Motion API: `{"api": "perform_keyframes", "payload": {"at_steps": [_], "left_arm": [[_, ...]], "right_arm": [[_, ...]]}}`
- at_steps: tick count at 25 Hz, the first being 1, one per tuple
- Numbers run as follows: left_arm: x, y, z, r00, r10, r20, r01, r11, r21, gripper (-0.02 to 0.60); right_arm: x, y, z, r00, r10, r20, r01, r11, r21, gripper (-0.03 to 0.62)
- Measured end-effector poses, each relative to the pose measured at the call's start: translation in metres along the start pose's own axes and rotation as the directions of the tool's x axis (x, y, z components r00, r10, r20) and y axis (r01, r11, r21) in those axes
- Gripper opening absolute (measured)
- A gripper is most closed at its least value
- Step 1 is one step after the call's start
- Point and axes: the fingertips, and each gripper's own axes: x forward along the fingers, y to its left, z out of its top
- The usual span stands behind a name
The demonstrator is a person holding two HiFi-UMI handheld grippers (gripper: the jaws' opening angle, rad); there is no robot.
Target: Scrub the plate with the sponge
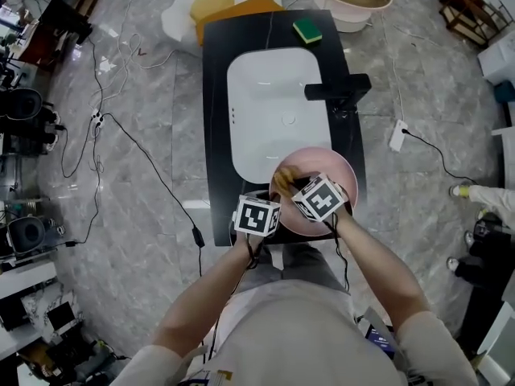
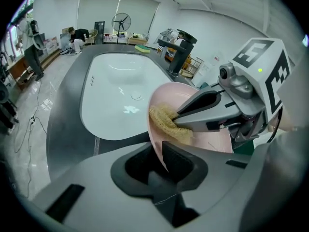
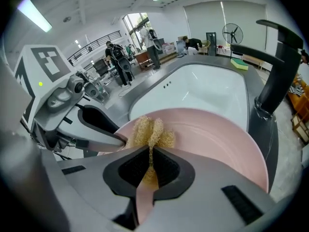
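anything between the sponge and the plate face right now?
Nothing visible. The sponge, pinched in the right gripper, lies against the inner face of the plate. The left gripper clamps the rim beside the sponge, not across it.

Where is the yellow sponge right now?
In the head view, the yellow sponge is on the left part of the plate, pinched in the right gripper, at the near end of the sink.

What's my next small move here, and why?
Probably slide the right gripper forward across the pink round plate: its jaws pinch the yellow mesh sponge at the near rim, and the left gripper grips the rim, steadying it.
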Motion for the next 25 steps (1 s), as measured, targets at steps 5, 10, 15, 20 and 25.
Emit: {"api": "perform_keyframes", "payload": {"at_steps": [5,10,15,20,25], "left_arm": [[0.001,0.005,0.007,0.997,0.05,0.056,-0.046,0.997,-0.065,0.058],[0.001,0.009,0.014,0.996,0.053,0.071,-0.044,0.991,-0.124,0.042],[0.002,0.013,0.021,0.994,0.071,0.086,-0.054,0.981,-0.187,0.031],[0.001,0.016,0.023,0.99,0.093,0.109,-0.067,0.972,-0.227,0.031],[0.003,0.015,0.028,0.986,0.116,0.116,-0.088,0.971,-0.223,0.034]], "right_arm": [[-0.008,-0.036,0.005,0.996,-0.087,0.019,0.087,0.996,0.024,0.046],[-0.029,-0.068,-0.002,0.977,-0.213,-0.01,0.213,0.977,-0.016,0.046],[-0.053,-0.076,-0.037,0.938,-0.315,-0.146,0.283,0.937,-0.203,0.044],[-0.071,-0.059,-0.086,0.918,-0.306,-0.253,0.233,0.931,-0.281,0.044],[-0.071,-0.006,-0.119,0.935,-0.178,-0.307,0.092,0.957,-0.274,0.044]]}}
